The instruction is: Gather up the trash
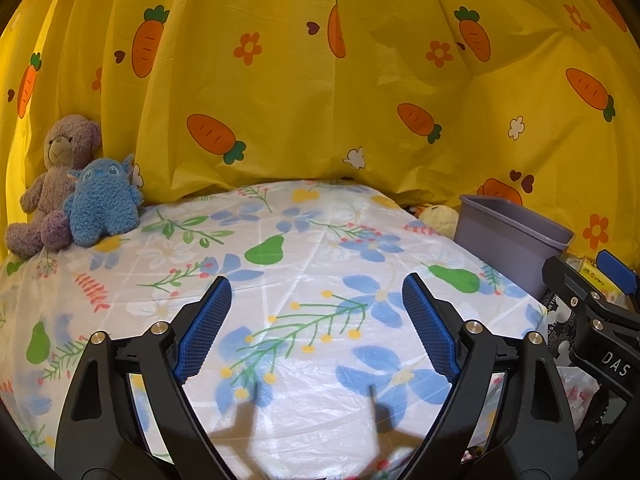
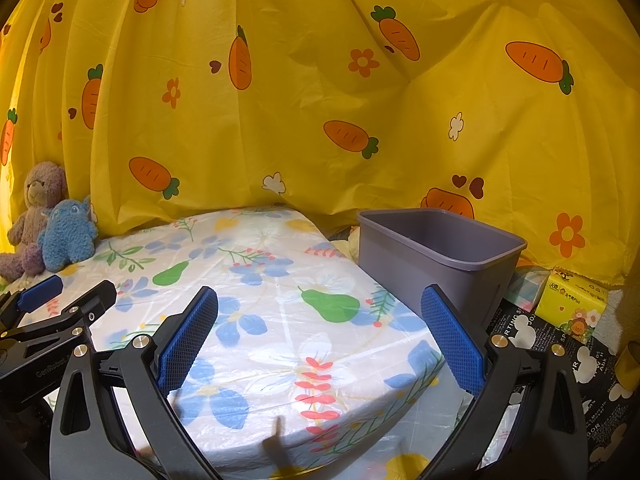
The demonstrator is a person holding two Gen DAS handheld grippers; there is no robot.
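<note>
A grey plastic bin [image 2: 440,256] stands beside the table's right edge; it also shows in the left wrist view [image 1: 508,236]. Its inside looks empty from here. My left gripper [image 1: 316,300] is open and empty above the floral tablecloth [image 1: 280,280]. My right gripper [image 2: 320,312] is open and empty over the table's right corner, just left of the bin. The right gripper also shows at the right edge of the left wrist view [image 1: 592,300], and the left gripper shows at the left of the right wrist view [image 2: 52,312]. No trash shows on the table.
A purple teddy bear [image 1: 56,180] and a blue plush [image 1: 104,204] sit at the table's far left corner. A yellow carrot-print curtain [image 1: 320,80] hangs behind. A yellow tissue pack [image 2: 572,304] and black printed sheet [image 2: 560,344] lie right of the bin.
</note>
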